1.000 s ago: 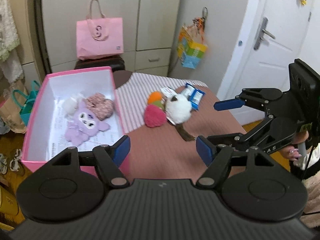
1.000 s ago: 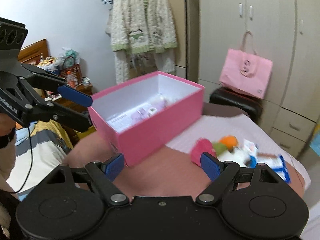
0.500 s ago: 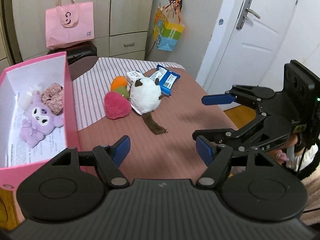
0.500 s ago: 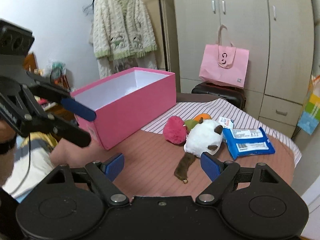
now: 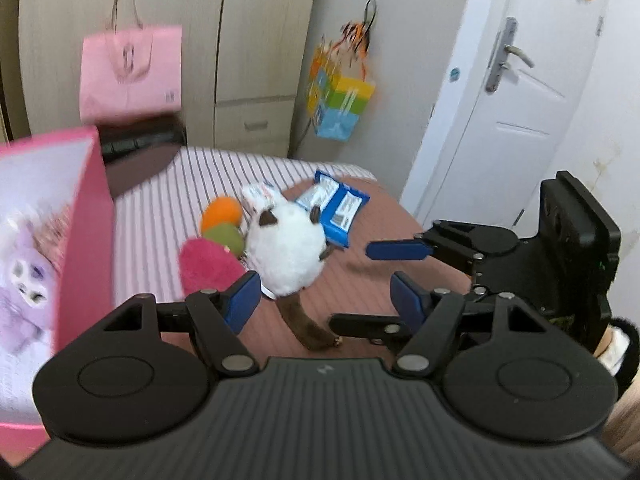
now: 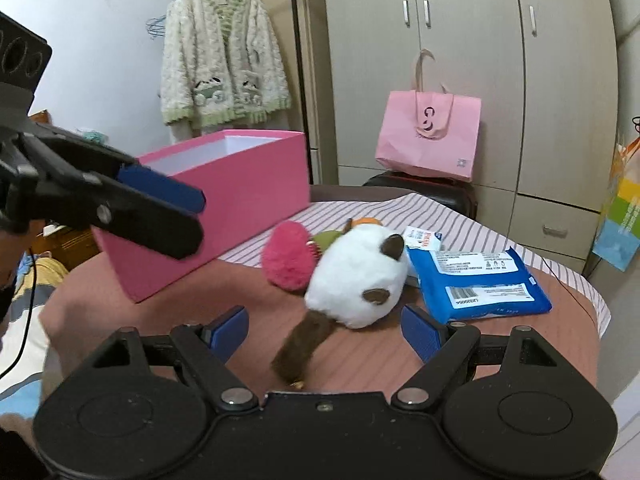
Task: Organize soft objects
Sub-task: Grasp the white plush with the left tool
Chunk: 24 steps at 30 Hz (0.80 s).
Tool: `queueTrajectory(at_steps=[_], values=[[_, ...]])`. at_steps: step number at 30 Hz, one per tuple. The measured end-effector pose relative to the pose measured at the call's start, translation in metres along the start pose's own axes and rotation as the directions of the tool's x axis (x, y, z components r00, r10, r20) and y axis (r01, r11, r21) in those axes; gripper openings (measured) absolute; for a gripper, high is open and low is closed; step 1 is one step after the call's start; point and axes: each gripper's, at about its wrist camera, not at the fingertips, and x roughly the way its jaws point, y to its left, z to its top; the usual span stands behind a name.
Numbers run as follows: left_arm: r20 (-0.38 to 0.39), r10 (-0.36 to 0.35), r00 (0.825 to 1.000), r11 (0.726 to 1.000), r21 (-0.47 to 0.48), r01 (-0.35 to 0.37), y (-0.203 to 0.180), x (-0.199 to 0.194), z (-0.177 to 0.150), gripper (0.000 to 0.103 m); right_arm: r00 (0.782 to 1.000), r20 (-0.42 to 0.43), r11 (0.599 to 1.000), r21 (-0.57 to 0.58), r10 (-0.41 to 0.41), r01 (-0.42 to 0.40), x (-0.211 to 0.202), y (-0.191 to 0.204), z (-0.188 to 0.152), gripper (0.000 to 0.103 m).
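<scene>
A white plush cat with brown ears and tail [image 5: 286, 254] [image 6: 358, 280] lies on the brown table beside a pink fluffy toy [image 5: 208, 264] [image 6: 289, 256], a green ball [image 5: 224, 237] and an orange ball [image 5: 222, 208]. My left gripper [image 5: 326, 300] is open and empty just short of the cat. My right gripper [image 6: 326, 330] is open and empty, its jaws either side of the cat's tail end. An open pink box [image 5: 84, 216] [image 6: 240, 196] on the left holds a purple plush [image 5: 24, 292].
Blue wipe packs [image 6: 476, 284] [image 5: 338, 206] lie right of the cat on a striped cloth [image 5: 172, 200]. A pink bag [image 6: 428, 136] stands on a dark stool behind. Wardrobes and a white door [image 5: 520, 92] line the back.
Both grippers have moved closer to the white plush cat, which now looks larger in both views. Both stay open and empty.
</scene>
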Motion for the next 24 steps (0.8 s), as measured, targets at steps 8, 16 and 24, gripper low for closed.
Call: queueTrajectory(at_steps=[8, 16, 24], values=[[0.019, 0.036, 0.999, 0.996, -0.082, -0.034, 0.015, 0.057, 0.008, 0.069, 0.996, -0.088, 1.0, -0.002, -0.029, 0.029, 0.046, -0.007, 0.011, 0.086], [0.131, 0.068, 0.989, 0.998, -0.014, -0.067, 0.011, 0.075, 0.011, 0.069, 0.995, -0.101, 0.997, 0.078, -0.011, 0.019, 0.069, -0.024, 0.013, 0.086], [0.065, 0.105, 0.992, 0.993, -0.07, -0.1, 0.024, 0.1, 0.003, 0.06, 0.992, -0.119, 0.996, 0.081, -0.033, 0.043, 0.081, -0.021, 0.01, 0.082]])
